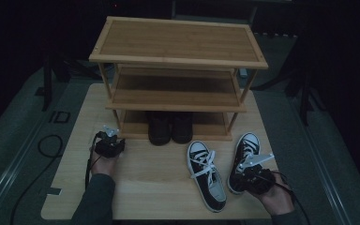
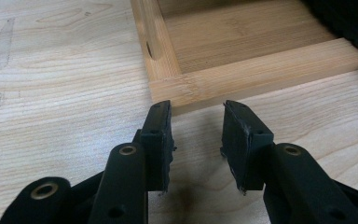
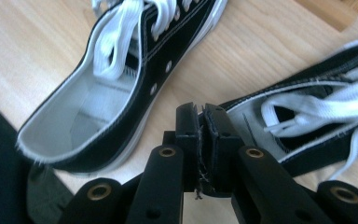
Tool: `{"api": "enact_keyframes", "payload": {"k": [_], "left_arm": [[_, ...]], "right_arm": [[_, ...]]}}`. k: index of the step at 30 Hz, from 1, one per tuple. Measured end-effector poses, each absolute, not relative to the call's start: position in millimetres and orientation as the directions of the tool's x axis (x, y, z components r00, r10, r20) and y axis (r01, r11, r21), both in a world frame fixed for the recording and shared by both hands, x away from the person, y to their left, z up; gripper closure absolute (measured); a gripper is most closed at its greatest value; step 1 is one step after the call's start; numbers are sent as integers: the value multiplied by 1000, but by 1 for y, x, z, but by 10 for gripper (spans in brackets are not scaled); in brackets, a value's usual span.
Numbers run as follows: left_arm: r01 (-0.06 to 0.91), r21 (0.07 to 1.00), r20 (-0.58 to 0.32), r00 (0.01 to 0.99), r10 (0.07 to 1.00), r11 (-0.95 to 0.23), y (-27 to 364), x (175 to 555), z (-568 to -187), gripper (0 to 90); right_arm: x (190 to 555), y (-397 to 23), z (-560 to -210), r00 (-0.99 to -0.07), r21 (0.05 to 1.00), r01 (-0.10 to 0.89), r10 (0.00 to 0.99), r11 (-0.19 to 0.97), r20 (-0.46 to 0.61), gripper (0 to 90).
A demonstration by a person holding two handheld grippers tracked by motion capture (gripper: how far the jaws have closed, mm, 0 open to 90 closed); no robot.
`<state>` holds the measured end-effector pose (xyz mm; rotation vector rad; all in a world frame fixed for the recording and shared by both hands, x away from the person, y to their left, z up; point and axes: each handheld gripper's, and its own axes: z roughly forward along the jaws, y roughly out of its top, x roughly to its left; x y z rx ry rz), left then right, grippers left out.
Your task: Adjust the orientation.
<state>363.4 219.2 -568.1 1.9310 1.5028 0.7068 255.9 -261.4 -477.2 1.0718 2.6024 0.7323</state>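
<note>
right now the right gripper [image 3: 201, 114] is pinching the heel collar of the right-hand sneaker [image 1: 244, 159], its jaws pressing together on the thin canvas edge; that sneaker is lying on the table [image 1: 154, 187] beside the other sneaker [image 1: 207, 176], in front of the wooden shoe rack [image 1: 178, 70]; the left gripper [image 2: 196, 119] is sitting half open with nothing between its pads, near the rack's bottom corner; such a narrow bite is risking the shoe swinging or slipping free in a lift, and its loose laces could be snagging its neighbour or the dark boots [image 1: 170, 127] on the lowest shelf.
</note>
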Motion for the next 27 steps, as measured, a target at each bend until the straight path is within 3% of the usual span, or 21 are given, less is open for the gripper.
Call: {"api": "enact_keyframes", "payload": {"k": [12, 22, 27], "left_arm": [[662, 725, 55, 222, 974, -192, 219, 363, -568, 627], [660, 727, 49, 224, 973, -188, 220, 363, -568, 627], [659, 729, 47, 223, 974, -186, 220, 363, -569, 627]], "right_arm": [[241, -289, -473, -713, 495, 614, 702, 615, 13, 840], [270, -283, -477, -569, 585, 674, 822, 451, 21, 614], [283, -281, -484, -501, 577, 718, 864, 390, 40, 583]]}}
